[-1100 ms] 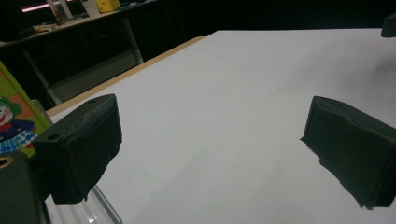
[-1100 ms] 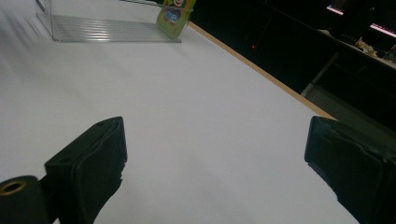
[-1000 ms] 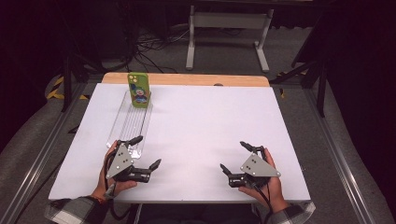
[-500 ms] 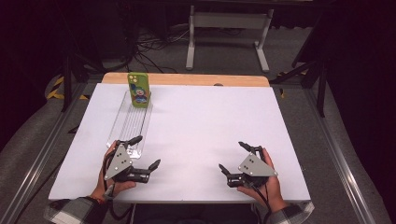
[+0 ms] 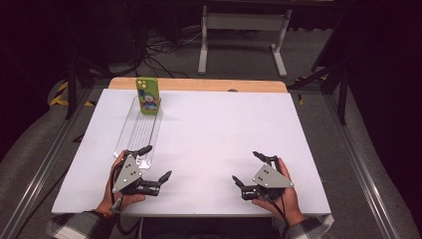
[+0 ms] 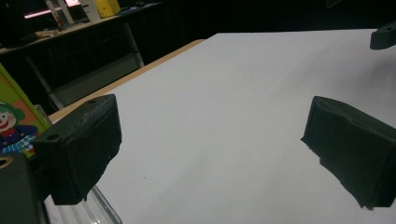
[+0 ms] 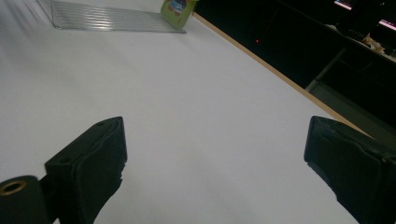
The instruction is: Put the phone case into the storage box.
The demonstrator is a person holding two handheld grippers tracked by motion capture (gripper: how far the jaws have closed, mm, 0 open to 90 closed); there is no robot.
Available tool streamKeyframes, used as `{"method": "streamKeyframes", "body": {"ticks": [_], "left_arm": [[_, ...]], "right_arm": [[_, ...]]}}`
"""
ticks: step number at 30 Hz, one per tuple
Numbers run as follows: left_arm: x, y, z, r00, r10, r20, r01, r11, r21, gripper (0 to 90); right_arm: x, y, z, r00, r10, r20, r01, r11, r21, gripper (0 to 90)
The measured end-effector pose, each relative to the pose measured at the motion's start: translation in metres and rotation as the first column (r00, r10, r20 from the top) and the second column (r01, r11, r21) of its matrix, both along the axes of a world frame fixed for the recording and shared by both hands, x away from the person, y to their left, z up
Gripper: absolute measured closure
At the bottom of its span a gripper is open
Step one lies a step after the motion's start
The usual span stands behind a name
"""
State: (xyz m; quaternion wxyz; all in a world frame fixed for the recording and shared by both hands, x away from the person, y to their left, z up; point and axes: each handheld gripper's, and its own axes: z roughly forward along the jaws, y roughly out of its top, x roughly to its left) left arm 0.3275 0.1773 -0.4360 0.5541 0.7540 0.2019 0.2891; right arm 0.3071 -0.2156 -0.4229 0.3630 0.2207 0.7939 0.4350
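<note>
At the far left of the white counter (image 5: 224, 134) a green phone case (image 5: 148, 95) with a clown picture stands upright at the far end of a clear ribbed rack (image 5: 137, 133). It looks light, stiff and smooth, so it would likely slip under a loose pinch; its two long side edges seem the surest place to take hold, above the rack's slot. The left hand-held gripper (image 5: 155, 165) rests near the rack's near end, jaws spread wide and empty. To the right, well apart, the right hand-held gripper (image 5: 246, 168) also sits with jaws spread, holding nothing.
</note>
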Motion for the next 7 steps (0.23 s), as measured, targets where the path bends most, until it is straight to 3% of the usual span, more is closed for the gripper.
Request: {"method": "streamKeyframes", "body": {"ticks": [7], "left_arm": [[0.0011,-0.0032,-0.001,0.9999,0.0,-0.015,0.0,1.0,0.003,5.1]], "right_arm": [[0.0008,-0.0005,-0.0024,1.0,-0.003,-0.005,0.003,1.0,-0.007,6.8]]}}
